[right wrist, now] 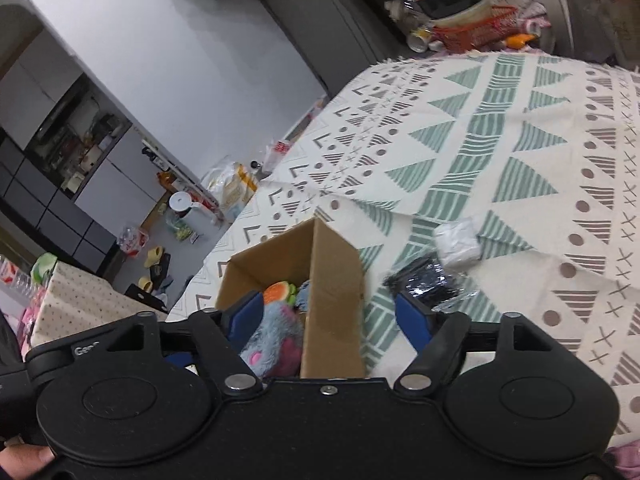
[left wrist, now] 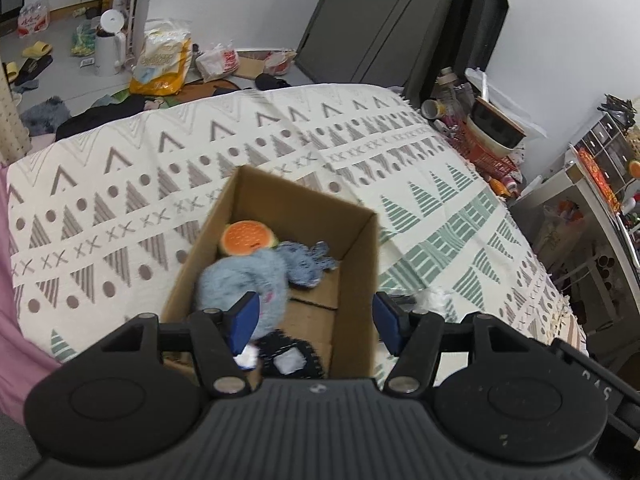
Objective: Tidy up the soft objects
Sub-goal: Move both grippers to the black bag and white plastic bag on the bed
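Observation:
An open cardboard box (left wrist: pixel 356 280) stands on the patterned cloth (left wrist: pixel 120 184). Inside lie an orange burger plush (left wrist: pixel 248 238), a fluffy blue plush (left wrist: pixel 240 284), a blue knitted toy (left wrist: pixel 310 264) and a dark piece with white patches (left wrist: pixel 290 356). My left gripper (left wrist: pixel 316 320) hangs open over the box, its left pad above the fluffy plush and its right pad outside the box wall. My right gripper (right wrist: pixel 330 320) is open too, straddling the box (right wrist: pixel 332 280) wall, near the fluffy plush (right wrist: pixel 272 340). A black wrapped item (right wrist: pixel 432 284) and a white wrapped item (right wrist: pixel 456 240) lie on the cloth beside the box.
A red basket (left wrist: pixel 486 156) with bowls and bottles sits past the cloth's far right corner, with shelving (left wrist: pixel 600 160) beyond it. Bags, slippers and a white kettle (left wrist: pixel 108 44) litter the floor behind. A hand (right wrist: pixel 24 460) shows at the lower left.

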A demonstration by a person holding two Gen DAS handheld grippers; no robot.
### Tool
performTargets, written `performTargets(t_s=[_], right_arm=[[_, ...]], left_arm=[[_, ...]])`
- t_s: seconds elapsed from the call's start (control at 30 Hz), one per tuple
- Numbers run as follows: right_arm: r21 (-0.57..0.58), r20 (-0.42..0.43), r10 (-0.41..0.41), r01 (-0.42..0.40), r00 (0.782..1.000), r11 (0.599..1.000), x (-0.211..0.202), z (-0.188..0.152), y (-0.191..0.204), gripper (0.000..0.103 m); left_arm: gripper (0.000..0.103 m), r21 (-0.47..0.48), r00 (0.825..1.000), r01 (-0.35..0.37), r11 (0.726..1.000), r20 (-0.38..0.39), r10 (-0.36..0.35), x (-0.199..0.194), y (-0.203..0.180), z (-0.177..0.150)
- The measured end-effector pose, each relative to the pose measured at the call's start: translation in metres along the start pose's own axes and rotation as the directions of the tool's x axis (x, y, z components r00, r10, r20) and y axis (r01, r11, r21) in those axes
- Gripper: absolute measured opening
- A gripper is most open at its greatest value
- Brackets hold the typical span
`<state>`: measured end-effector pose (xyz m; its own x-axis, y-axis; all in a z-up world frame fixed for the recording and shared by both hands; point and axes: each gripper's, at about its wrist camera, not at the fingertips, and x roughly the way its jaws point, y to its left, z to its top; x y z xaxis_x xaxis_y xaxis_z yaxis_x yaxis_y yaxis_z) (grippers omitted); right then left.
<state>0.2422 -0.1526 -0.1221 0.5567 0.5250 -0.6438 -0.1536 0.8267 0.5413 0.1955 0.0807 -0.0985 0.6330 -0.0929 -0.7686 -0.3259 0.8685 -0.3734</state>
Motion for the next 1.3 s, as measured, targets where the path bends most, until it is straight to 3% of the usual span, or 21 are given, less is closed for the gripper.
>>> performTargets(t_s=[0.13, 0.37, 0.53, 0.7, 0.97, 1.3], right_arm=[[0.063, -0.024, -0.021, 0.023, 0.999, 0.998, -0.005, 0.019, -0.015, 0.075], [0.059, -0.011, -0.058, 0.059, 0.998, 0.997, -0.017, 0.046, -0.029, 0.075], [0.092, 0.048, -0.025, 0.021, 0.999, 0.996, -0.009, 0.043, -0.056, 0.075], [0.111, 0.046, -0.019, 0.014, 0.999, 0.994, -0.004, 0.043, -0.073, 0.074], [0.213, 0.015, -0.002, -0.001, 1.0, 0.977, 0.009, 0.044, -0.108, 0.072], [0.257, -0.034, 0.042, -0.032, 0.999, 0.966, 0.027, 0.045, -0.127, 0.064]], left_arm=[[0.061, -0.005, 1.0, 0.02, 1.0, 0.002, -0.02, -0.004, -0.018, 0.005], [0.061, 0.019, 0.999, 0.044, 0.999, 0.009, -0.044, -0.004, -0.043, 0.011], [0.061, 0.032, 0.999, 0.052, 0.998, 0.008, -0.052, 0.006, -0.055, 0.007], [0.061, 0.064, 0.999, 0.054, 0.996, -0.011, -0.053, 0.028, -0.071, 0.003], [0.061, 0.02, 0.993, 0.091, 0.996, -0.079, -0.089, 0.063, -0.094, -0.012], [0.06, 0.015, 0.994, 0.025, 1.0, -0.111, -0.023, 0.106, -0.109, -0.026]])
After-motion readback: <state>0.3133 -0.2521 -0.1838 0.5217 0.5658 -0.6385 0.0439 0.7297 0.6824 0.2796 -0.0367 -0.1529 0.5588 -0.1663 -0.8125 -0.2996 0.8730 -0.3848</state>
